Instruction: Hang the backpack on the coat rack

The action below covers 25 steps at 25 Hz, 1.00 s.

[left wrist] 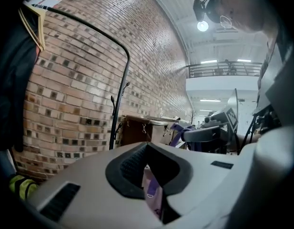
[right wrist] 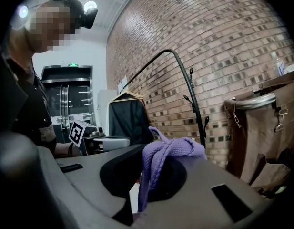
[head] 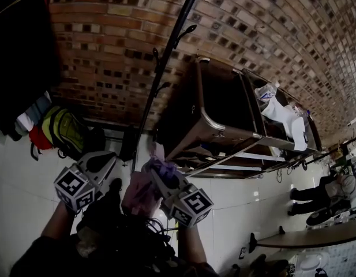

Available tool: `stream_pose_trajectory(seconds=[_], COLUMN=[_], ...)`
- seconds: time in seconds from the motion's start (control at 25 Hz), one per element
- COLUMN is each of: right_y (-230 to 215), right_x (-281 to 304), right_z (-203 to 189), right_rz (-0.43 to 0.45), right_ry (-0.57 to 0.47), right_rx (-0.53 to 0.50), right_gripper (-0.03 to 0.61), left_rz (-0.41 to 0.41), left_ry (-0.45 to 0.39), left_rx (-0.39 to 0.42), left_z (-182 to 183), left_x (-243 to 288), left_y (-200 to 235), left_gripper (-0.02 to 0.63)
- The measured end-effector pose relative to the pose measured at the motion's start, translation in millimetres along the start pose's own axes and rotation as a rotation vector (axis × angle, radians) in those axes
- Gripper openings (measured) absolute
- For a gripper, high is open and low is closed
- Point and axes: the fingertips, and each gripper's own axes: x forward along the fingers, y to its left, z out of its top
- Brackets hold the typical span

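I carry a pink backpack (head: 140,194) with purple knitted straps between both grippers. My right gripper (head: 156,167) is shut on a purple strap (right wrist: 171,149), which bunches over its jaws and hangs down through them. My left gripper (head: 110,160) sits to the bag's left, its jaws (left wrist: 147,168) nearly together with pink fabric and a purple strap (left wrist: 152,191) in the slit. The black coat rack (head: 166,56) stands ahead against the brick wall, its hooks (head: 186,33) bare. It also shows in the left gripper view as a pole (left wrist: 119,109) and in the right gripper view as a pole (right wrist: 195,101).
A brown cart with a metal frame (head: 215,120) stands right of the rack, with bottles (head: 266,91) and a white cloth (head: 284,120) on top. Dark garments (head: 22,51) hang at the left, above a yellow-green bag (head: 65,130). Another person's legs (head: 316,201) are at the far right.
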Motion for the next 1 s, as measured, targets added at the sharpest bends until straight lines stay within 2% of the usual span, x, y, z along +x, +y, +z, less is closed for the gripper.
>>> stream_pose_trajectory(seconds=[0.2, 0.36, 0.6, 0.8, 1.0], right_y=[-44.5, -84.0, -137.9, -189.3, -225.8], right_x=[36.3, 63.7, 107.0, 144.1, 173.7], right_z=[8.8, 19.3, 47.1, 70.3, 90.3], right_rz=[-0.039, -0.084, -0.117, -0.181, -0.206], right_ry=[0.019, 0.021, 0.014, 0.011, 0.005], right_rx=[0.000, -0.009, -0.039, -0.023, -0.020], right_gripper=[0.008, 0.008, 0.008, 0.008, 0.008], left_rz=[-0.041, -0.057, -0.086, -0.106, -0.130], left_ry=[0.010, 0.011, 0.023, 0.025, 0.023], left_rx=[0.017, -0.015, -0.002, -0.015, -0.018], left_z=[14.7, 23.4, 39.7, 55.7, 67.5], left_x=[45.8, 76.5, 117.4, 146.1, 174.9], left_y=[40.9, 74.3, 113.0, 153.2, 183.6], left_gripper=[0.026, 0.026, 0.026, 0.026, 0.026])
